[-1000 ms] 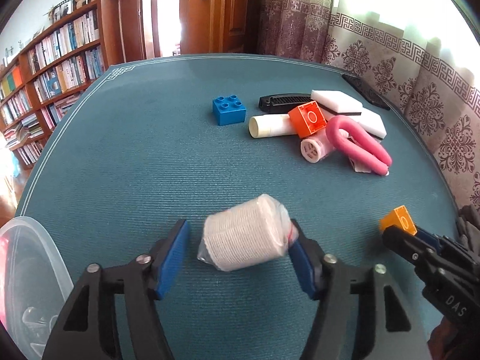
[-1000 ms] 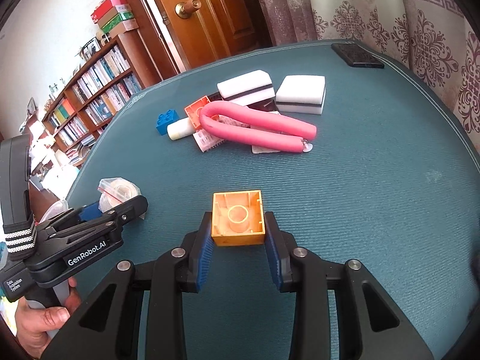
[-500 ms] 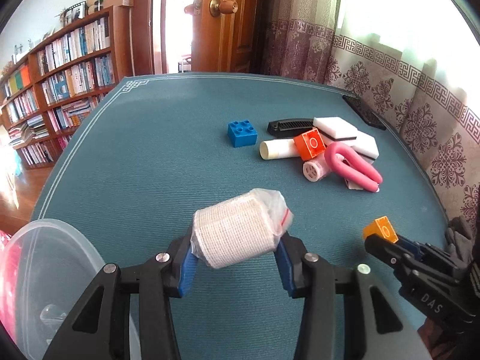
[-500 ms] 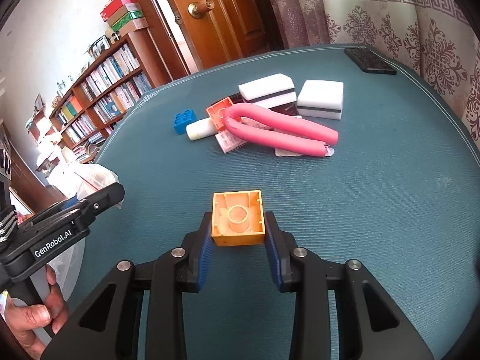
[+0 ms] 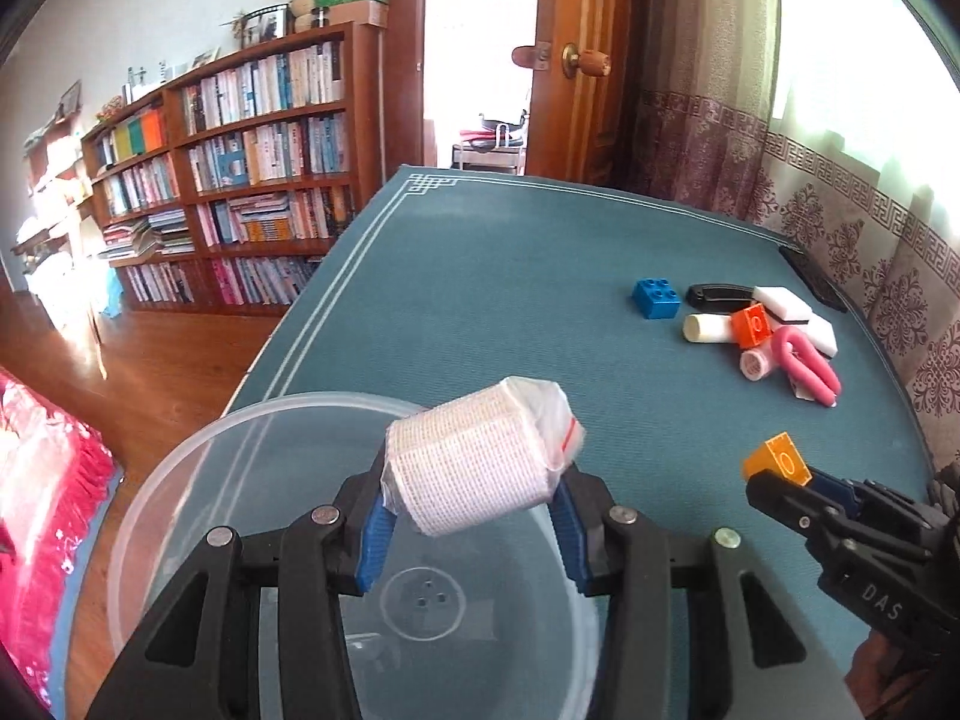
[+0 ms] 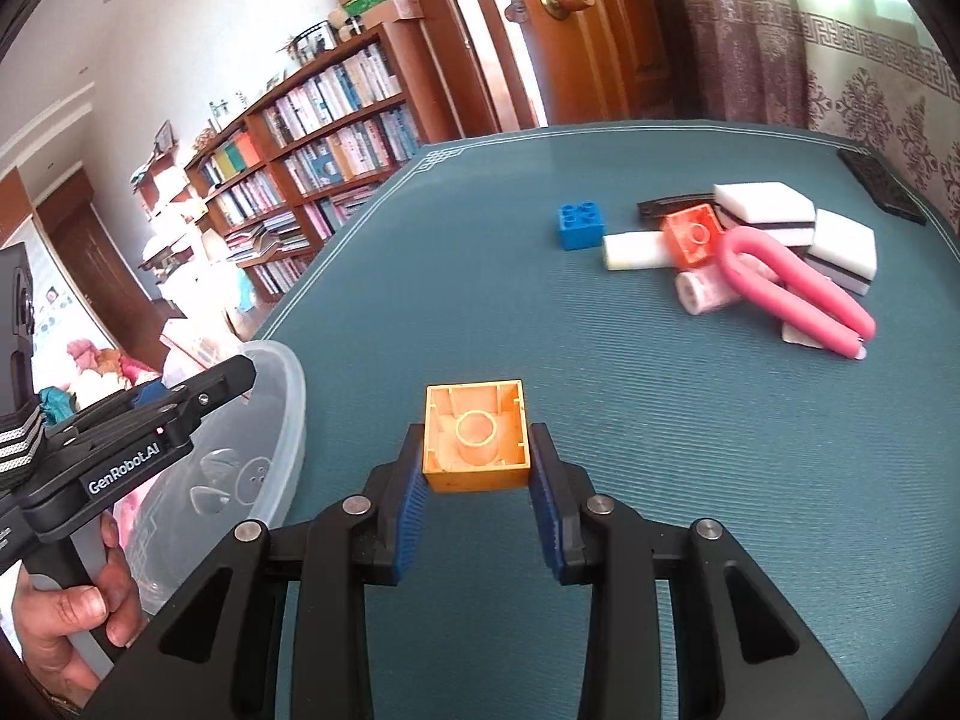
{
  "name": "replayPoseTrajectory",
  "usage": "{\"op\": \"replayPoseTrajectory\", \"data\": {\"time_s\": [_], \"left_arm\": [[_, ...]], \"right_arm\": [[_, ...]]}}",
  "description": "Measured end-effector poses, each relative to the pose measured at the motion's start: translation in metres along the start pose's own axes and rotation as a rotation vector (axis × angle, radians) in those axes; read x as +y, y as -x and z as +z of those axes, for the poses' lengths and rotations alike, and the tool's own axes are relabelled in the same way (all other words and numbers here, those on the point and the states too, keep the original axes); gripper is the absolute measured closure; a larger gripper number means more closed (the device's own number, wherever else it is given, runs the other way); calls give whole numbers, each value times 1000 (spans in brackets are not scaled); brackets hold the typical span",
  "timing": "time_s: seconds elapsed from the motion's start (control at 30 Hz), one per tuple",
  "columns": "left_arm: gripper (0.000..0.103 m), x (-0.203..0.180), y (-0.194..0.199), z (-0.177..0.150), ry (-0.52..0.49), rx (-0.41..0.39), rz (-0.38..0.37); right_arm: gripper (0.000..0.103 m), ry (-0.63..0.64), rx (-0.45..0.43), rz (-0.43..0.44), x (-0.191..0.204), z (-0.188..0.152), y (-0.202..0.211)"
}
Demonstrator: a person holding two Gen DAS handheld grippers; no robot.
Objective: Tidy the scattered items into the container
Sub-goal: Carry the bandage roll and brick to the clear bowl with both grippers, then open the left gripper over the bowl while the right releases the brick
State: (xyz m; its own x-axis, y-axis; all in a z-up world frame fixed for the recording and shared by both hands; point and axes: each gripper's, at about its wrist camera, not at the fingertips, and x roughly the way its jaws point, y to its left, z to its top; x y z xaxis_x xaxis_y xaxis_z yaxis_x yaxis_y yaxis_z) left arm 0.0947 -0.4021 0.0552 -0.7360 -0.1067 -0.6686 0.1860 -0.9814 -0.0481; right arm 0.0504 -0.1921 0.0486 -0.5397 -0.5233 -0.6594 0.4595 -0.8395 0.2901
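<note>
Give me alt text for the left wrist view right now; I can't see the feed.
The left gripper holds a bagged white gauze roll above the clear plastic container at the near corner of the teal table. At lower right, the right gripper grips a yellow block; other toys and sponges lie clustered far right.

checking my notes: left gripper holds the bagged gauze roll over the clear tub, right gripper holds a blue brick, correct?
One slip: the brick in the right gripper is the orange brick, as the right wrist view shows. The blue brick lies on the table. The left gripper does hold the gauze roll over the clear tub.
</note>
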Motion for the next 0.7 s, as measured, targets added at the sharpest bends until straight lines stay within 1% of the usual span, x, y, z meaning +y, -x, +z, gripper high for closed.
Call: {"op": "replayPoseTrajectory", "data": {"time_s": [0.13,0.2,0.3,0.43,0.57,0.7], "left_arm": [[53,28,-4,-4,49,9,34],[53,39,-5,-6,71,13,38],[53,48,-4,-8,91,14,28],[51,51,1,-10,82,4,24],[48,59,3,-14,90,9,24],[46,74,1,-16,124,18,24]], "right_arm": [[68,48,12,34,28,0,-5],[68,68,23,52,41,-2,-8],[68,94,41,76,57,-4,-14],[68,122,61,108,77,-6,-21],[68,160,62,125,94,-6,-26],[68,180,69,132,104,1,-37]]}}
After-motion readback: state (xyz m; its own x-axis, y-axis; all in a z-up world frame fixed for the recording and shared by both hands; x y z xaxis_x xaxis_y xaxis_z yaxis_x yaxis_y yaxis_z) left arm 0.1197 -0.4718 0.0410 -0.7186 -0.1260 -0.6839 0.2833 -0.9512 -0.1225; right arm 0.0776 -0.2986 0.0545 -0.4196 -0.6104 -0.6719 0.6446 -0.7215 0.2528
